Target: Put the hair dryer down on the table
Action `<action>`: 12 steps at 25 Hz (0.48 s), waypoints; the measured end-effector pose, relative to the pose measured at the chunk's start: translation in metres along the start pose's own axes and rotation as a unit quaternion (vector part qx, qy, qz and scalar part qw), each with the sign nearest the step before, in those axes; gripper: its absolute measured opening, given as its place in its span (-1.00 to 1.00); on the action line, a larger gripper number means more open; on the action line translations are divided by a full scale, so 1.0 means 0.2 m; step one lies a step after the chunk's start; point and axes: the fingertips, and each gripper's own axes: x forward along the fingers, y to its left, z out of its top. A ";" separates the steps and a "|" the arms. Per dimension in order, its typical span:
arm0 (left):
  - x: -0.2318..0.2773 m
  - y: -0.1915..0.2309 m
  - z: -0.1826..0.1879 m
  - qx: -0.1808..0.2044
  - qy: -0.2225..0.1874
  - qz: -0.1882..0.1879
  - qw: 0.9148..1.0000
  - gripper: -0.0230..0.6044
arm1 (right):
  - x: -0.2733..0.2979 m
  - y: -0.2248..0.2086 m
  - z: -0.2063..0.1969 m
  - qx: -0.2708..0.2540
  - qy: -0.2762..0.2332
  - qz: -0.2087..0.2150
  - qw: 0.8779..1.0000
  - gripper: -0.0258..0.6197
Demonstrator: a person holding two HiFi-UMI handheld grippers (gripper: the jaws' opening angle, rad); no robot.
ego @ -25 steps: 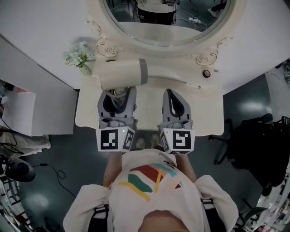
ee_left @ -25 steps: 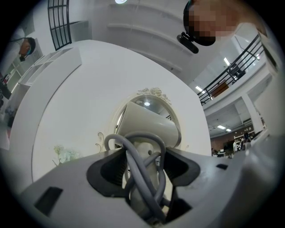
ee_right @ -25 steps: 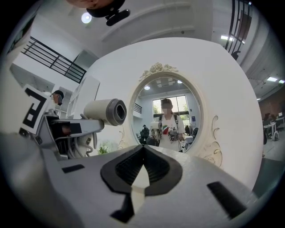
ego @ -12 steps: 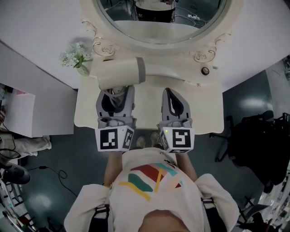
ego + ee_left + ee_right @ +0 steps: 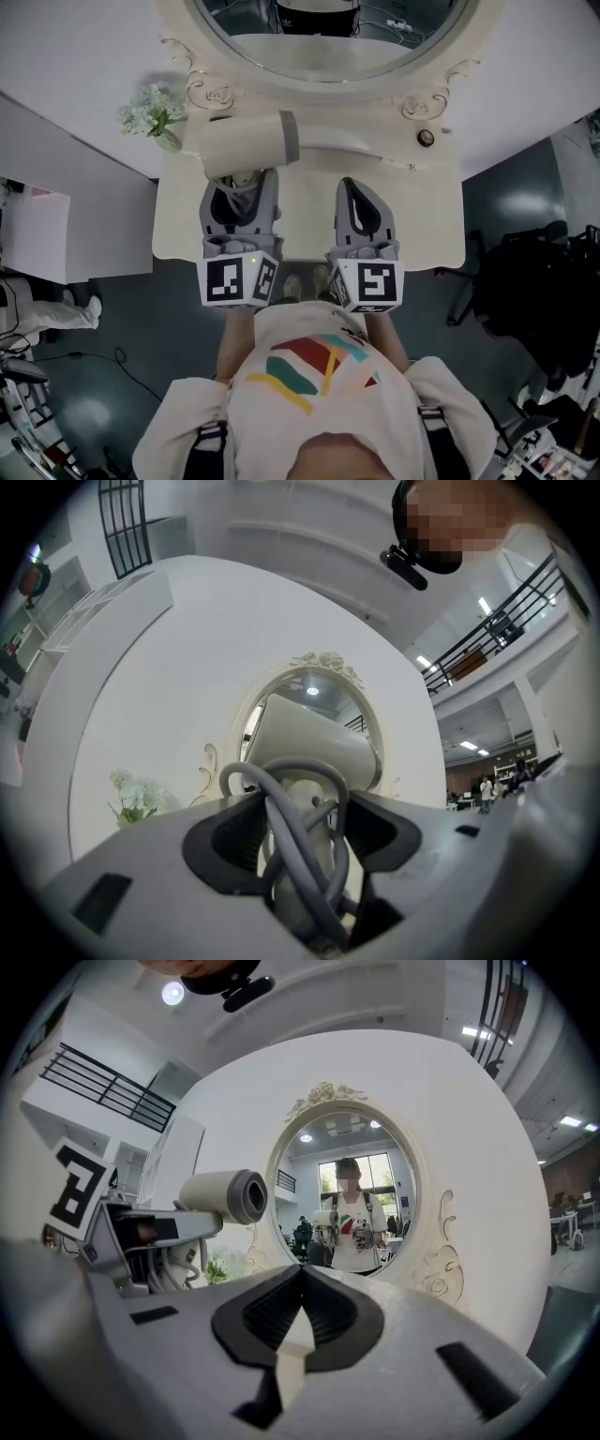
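Left gripper [image 5: 242, 187]: jaws clenched on the handle of the hair dryer [image 5: 239, 141], with the grey cord [image 5: 300, 855] looped round the handle inside the grip. The dryer is held over the back left part of the table [image 5: 309, 202], not yet laid down.

Right gripper [image 5: 352, 192]: jaws pressed together, empty.

Risks, as judged:
- The cord may snag a jaw on release and drag the dryer.
- The barrel may roll into the flowers [image 5: 150, 114] at upper left, or knock the mirror [image 5: 328, 37] frame.

Containers: the flowers stand in what looks like a small vase; nothing else is discernible.
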 end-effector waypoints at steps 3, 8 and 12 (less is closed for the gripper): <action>0.01 0.01 -0.10 -0.006 0.014 -0.004 1.000 -0.15 | 0.00 0.01 -0.02 0.000 0.006 0.003 1.000 -0.92; 0.02 0.03 -0.21 -0.025 0.049 0.000 0.998 -0.15 | 0.01 0.05 -0.05 0.001 0.014 0.014 1.000 -0.92; 0.04 0.06 -0.29 -0.026 0.082 0.011 0.996 -0.15 | 0.01 0.08 -0.08 0.001 0.023 0.021 0.999 -0.92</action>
